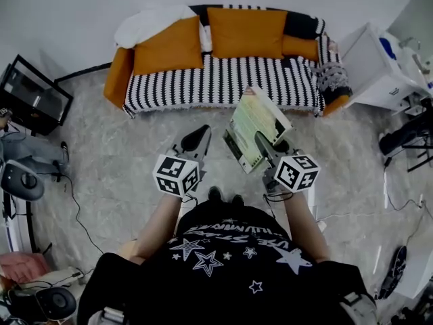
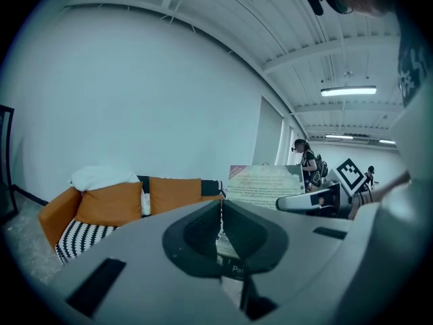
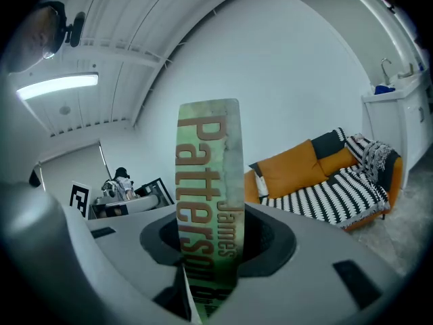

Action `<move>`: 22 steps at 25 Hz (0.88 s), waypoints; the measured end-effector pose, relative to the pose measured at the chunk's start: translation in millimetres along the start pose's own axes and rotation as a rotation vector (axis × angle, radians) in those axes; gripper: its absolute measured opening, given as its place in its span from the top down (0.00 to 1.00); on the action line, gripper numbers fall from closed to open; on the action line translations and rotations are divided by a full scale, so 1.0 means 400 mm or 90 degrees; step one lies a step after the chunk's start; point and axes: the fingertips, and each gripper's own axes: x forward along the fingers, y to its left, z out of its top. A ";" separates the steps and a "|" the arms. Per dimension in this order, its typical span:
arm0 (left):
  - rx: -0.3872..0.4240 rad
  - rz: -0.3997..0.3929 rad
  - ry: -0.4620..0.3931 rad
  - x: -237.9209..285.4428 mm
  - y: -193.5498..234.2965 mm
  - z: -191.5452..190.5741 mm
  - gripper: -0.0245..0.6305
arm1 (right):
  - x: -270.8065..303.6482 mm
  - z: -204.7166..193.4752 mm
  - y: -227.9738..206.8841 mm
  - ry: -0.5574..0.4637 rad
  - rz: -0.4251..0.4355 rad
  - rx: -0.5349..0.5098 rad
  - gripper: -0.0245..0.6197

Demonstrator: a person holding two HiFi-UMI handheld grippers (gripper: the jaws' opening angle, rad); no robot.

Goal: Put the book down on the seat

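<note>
Between the fingers of my right gripper (image 1: 262,146), pinched at its lower end, the book (image 1: 256,128) stands up with its long axis running out toward 12 o'clock. The striped seat (image 1: 223,80) of the sofa (image 1: 118,73) lies at about 11 o'clock from it, well apart across open floor (image 1: 128,154). The spine reads "James Patterson"; the cover's small print is too fine to read. At 9 o'clock of the book, my left gripper (image 1: 196,141) has its fingers pressed together on nothing.
</note>
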 end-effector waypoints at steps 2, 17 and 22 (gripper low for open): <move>-0.004 0.001 0.001 -0.003 0.011 -0.006 0.94 | 0.005 0.002 0.007 -0.002 0.003 -0.011 0.70; -0.009 -0.005 0.018 -0.038 0.189 -0.036 0.94 | 0.133 -0.025 0.045 0.001 -0.041 0.004 0.70; -0.015 0.005 0.026 -0.046 0.221 -0.052 0.94 | 0.149 -0.056 0.034 0.017 -0.053 0.028 0.70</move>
